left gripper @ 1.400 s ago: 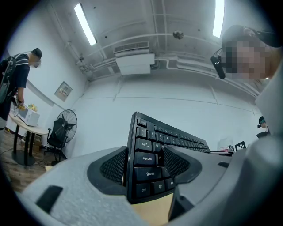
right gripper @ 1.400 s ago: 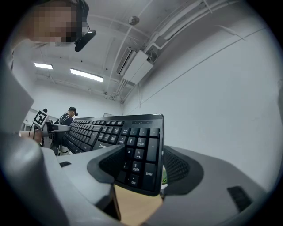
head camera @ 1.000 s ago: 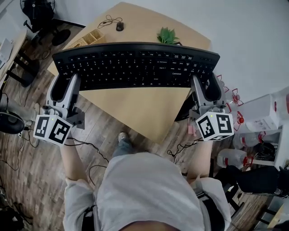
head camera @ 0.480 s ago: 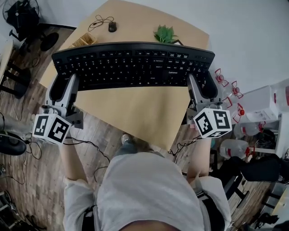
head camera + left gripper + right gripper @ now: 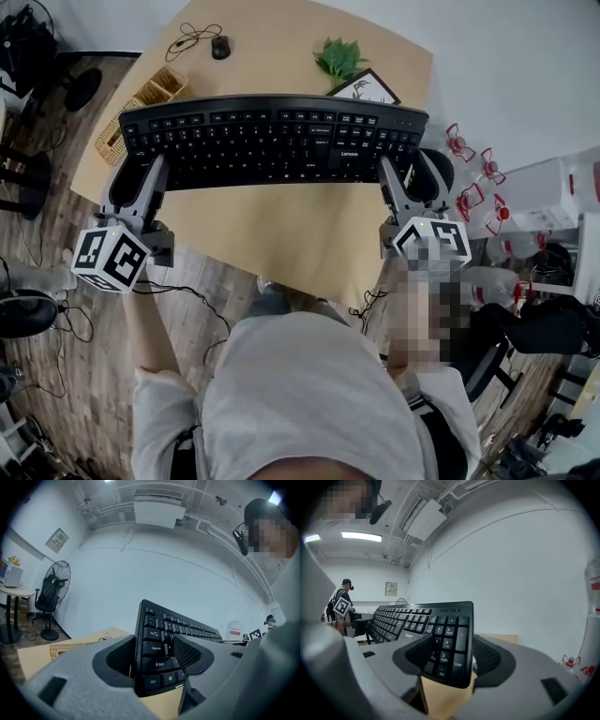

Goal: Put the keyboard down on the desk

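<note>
Seen from above, a person in a grey shirt stands at the near edge of a pale wooden desk (image 5: 281,234), with a gripper in each hand. A long black keyboard (image 5: 272,141) stretches crosswise over the middle of the desk, keys facing up, its length running from the desk's left side to its right. It is carried by its two short ends. The views do not show whether its underside touches the desk.

The left gripper (image 5: 139,173) reaches in over the desk's left edge. Its jaws are clamped on the keyboard's left end, one pad on the key face and one behind it (the Ctrl, Shift and Caps Lock keys sit right between them in the left gripper view). The right gripper (image 5: 405,173) comes in over the desk's right edge, and its jaws pinch the number-pad end in the same way.

On the far side of the desk, past the keyboard, stand a small green plant (image 5: 339,58) and, just beside it, a framed picture (image 5: 366,89). A dark mouse (image 5: 220,47) with a loose cable (image 5: 187,37) lies near the desk's far left corner. A wicker basket (image 5: 161,86) sits at the desk's left edge, partly hidden under the keyboard's left end. A standing fan (image 5: 51,592) is on the floor, well off the desk's left side.
</note>
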The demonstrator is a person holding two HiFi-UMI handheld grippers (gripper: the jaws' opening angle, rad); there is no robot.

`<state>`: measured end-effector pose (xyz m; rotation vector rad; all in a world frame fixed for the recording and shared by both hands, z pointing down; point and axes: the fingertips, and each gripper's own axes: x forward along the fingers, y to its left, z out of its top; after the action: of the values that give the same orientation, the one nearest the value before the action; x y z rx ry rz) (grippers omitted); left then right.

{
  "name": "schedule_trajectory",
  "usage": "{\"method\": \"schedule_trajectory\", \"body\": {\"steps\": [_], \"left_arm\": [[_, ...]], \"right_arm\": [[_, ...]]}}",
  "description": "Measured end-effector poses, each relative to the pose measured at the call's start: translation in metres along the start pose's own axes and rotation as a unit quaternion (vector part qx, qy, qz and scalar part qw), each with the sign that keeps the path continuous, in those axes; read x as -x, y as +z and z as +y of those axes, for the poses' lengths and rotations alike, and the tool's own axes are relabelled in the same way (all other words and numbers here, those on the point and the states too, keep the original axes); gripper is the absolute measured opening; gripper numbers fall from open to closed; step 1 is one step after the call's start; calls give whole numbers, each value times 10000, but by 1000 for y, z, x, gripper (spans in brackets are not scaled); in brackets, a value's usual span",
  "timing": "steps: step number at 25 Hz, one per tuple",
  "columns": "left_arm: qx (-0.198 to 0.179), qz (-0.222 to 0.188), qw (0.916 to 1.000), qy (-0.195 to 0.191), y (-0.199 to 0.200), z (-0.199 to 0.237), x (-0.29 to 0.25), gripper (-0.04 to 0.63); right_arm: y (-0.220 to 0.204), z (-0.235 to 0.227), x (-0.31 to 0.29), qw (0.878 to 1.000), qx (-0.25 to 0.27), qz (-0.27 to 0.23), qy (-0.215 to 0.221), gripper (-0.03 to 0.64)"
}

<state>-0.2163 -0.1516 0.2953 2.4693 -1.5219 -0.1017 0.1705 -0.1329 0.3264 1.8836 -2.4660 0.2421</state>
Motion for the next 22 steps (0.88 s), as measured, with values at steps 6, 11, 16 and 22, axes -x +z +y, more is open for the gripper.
{"method": "schedule_trajectory", "body": {"steps": [6,11,16,22], "left_arm": [[240,594,9979,-58,-38,45,-36,255],[391,1011,9941,-88,-68,56,-49,255],[500,1461,9879,-118,-110,71,-63,255],[622,1950,9787,-148,-150,80,-71,255]], "right_arm": [[-45,4,-36,9978,-209,585,-212,249],[-77,1,-40,9940,-384,960,-346,249],[-123,-4,-44,9870,-631,1395,-492,249],[-167,-6,-38,9763,-904,1855,-649,249]]}}
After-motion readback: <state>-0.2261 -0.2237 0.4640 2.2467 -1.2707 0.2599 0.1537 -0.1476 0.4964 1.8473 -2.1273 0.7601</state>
